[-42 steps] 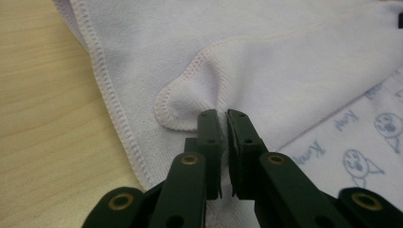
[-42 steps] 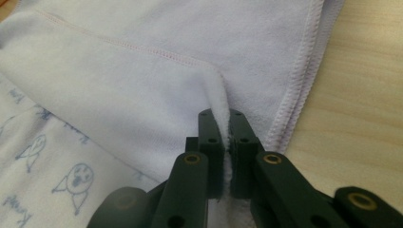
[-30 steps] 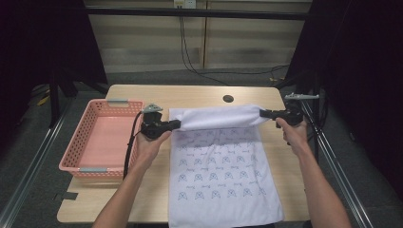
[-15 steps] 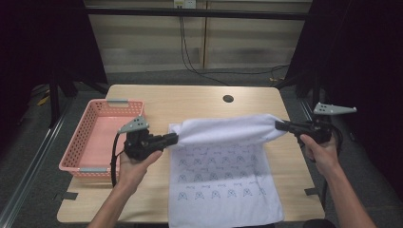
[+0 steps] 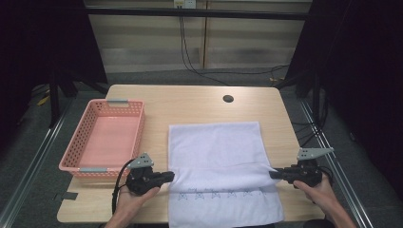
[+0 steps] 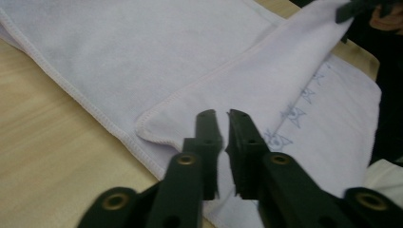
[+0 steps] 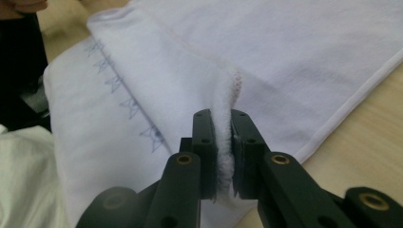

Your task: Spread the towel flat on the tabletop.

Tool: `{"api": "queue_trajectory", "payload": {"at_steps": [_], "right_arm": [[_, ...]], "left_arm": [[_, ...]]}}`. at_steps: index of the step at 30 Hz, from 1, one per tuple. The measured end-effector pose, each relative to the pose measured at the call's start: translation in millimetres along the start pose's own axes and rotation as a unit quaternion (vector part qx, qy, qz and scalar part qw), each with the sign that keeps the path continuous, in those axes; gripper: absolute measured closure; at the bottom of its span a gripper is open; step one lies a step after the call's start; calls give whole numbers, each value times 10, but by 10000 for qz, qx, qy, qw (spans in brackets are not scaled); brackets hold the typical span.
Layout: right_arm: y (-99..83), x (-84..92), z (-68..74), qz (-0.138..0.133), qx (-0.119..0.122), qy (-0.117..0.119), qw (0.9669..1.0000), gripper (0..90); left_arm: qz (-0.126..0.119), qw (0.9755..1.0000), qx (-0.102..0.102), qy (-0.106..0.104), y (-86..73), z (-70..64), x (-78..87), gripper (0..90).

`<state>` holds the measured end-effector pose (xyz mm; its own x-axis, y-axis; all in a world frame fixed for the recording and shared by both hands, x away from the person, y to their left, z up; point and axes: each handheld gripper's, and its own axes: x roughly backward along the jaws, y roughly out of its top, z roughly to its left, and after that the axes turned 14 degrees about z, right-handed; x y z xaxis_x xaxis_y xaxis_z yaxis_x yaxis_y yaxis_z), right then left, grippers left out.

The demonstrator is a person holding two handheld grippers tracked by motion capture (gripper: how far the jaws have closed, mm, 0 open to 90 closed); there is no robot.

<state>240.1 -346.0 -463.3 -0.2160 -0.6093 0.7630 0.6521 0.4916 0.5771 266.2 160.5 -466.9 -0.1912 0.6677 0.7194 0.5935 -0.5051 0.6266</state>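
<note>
One white towel [image 5: 216, 161] lies on the wooden table [image 5: 190, 102], folded over itself so that the upper layer covers most of the lower; a single row of small printed marks shows on the uncovered strip nearest the person.

The left gripper [image 5: 167, 176] sits at the towel's left edge. In the left gripper view its jaws stand a narrow gap apart with nothing between them, having just been opening; the folded corner of the towel [image 6: 199, 95] lies flat just ahead of the fingertips.

The right gripper [image 5: 273, 174] sits at the towel's right edge. In the right gripper view its fingers [image 7: 204, 142] pinch a raised fold of the towel [image 7: 227, 99] between them, though the jaws have just been easing apart.

One pink basket [image 5: 90, 164] stands on the table to the left of the towel, apart from it.
</note>
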Motion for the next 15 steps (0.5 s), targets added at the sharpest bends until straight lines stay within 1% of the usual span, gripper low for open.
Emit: {"api": "queue_trajectory", "payload": {"at_steps": [1, 2, 3, 4, 5, 6, 7, 8, 9, 10, 11, 12, 13, 14, 15], "right_arm": [[-59, -6, 35, 60, 24, 30, 10000, 800], [-75, -11, 35, 74, 30, 44, 10000, 791], [-93, -19, 37, 72, -7, 66, 10000, 769], [-93, -19, 37, 72, -7, 66, 10000, 769], [-111, -31, 49, 137, 33, 83, 9999, 745], [-115, -33, 56, 147, 38, 82, 9999, 723], [-115, -34, 56, 194, 49, 72, 9998, 694], [-115, -34, 56, 194, 49, 72, 9998, 694], [-97, -40, 24, 176, -28, 39, 9998, 608], [-97, -40, 24, 176, -28, 39, 9998, 608], [-46, -61, -10, 229, -47, -91, 9997, 562], [-24, -75, -27, 229, -31, -81, 9997, 546], [12, -97, -47, 235, -54, -124, 9996, 522], [12, -97, -47, 235, -54, -124, 9996, 522], [114, -166, -97, 287, -38, -203, 9994, 510]], "left_arm": [[66, 9998, 25, -186, 70, 77, -66, 693], [66, 9998, 25, -186, 70, 77, -66, 667], [276, 9995, 26, 161, 162, 145, -174, 628], [276, 9995, 26, 161, 162, 145, -174, 598], [332, 9992, 183, 107, 219, 235, -263, 553], [332, 9992, 183, 107, 219, 235, -263, 519], [485, 9985, 159, 203, 239, 275, -333, 496], [485, 9985, 159, 203, 239, 275, -333, 500], [581, 9980, 228, 106, 218, 313, -371, 498], [581, 9980, 228, 106, 218, 313, -371, 508], [657, 9976, 150, 149, 203, 306, -402, 536], [708, 9972, 156, 198, 203, 306, -418, 544], [708, 9972, 156, 198, 203, 306, -418, 556], [759, 9968, 148, 181, 208, 305, -437, 556], [874, 9957, 7, 305, 209, 292, -476, 671]]}}
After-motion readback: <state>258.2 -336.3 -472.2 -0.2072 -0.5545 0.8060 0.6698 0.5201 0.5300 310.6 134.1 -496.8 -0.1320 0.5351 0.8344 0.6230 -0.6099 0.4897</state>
